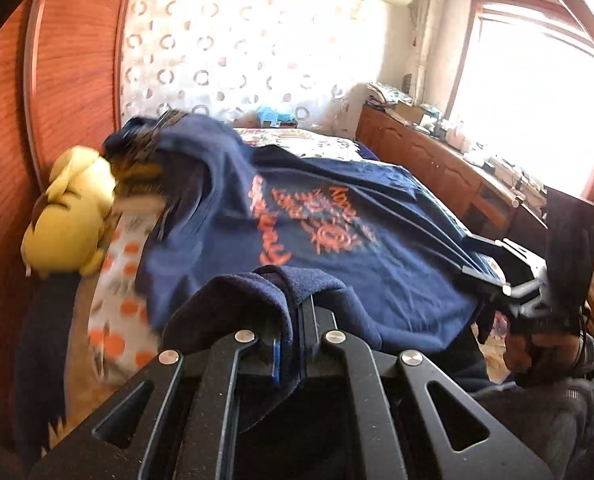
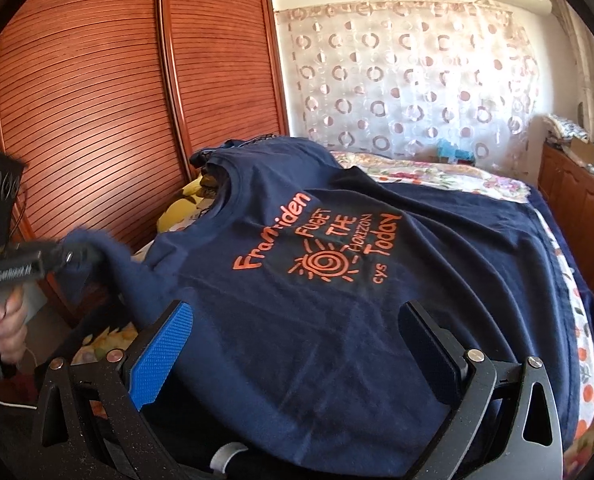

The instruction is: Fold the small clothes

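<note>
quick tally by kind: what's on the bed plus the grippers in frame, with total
Navy T-shirt with orange print: 1
Yellow plush toy: 1
Grippers: 2, the left gripper shut on the shirt's edge, the right gripper open over the shirt
Total: 4

Open right tool (image 2: 297,344) straddles navy T-shirt (image 2: 337,280).

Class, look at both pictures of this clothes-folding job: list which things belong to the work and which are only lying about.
Belongs to the job:
- navy T-shirt
- left gripper, shut on the shirt's edge
- right gripper, open, shirt between its jaws
- bed, the work surface

Just lying about:
- yellow plush toy
- wardrobe doors
- curtain
- cluttered sideboard
</note>
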A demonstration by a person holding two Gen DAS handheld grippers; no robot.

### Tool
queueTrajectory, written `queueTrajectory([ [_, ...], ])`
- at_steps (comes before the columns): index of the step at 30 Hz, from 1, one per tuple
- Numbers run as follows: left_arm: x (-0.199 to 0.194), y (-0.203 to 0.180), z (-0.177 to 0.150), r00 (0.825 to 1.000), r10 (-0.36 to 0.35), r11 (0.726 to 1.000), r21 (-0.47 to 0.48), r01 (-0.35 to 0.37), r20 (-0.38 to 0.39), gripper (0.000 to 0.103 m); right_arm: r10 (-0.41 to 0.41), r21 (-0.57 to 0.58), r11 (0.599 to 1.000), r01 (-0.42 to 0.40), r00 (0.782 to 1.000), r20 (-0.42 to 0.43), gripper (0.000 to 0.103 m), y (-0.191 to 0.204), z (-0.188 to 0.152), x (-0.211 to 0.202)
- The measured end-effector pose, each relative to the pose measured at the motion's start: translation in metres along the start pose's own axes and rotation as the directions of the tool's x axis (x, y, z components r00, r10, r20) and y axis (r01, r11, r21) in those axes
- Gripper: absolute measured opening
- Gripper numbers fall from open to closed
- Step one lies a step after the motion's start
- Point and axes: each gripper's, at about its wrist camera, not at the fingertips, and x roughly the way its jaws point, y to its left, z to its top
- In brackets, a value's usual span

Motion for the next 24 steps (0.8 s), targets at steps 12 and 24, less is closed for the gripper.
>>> queueTrajectory([
  [12,0.084,0.012,0.046,0.996,0.009,1.0,-0.01,-0.01,-0.088,0.024,0.03,-0.012,0.999,-0.031,0.996,-0.087,0.099,-0.011,0.01,0.034],
  [24,0.059,0.044,0.039,0.995,0.087,0.994,-0.057,-0.089,-0.041,0.077,0.159,-0.073,0.983,-0.171,0.976,-0.151,0.08,0.013,0.021,0.061],
])
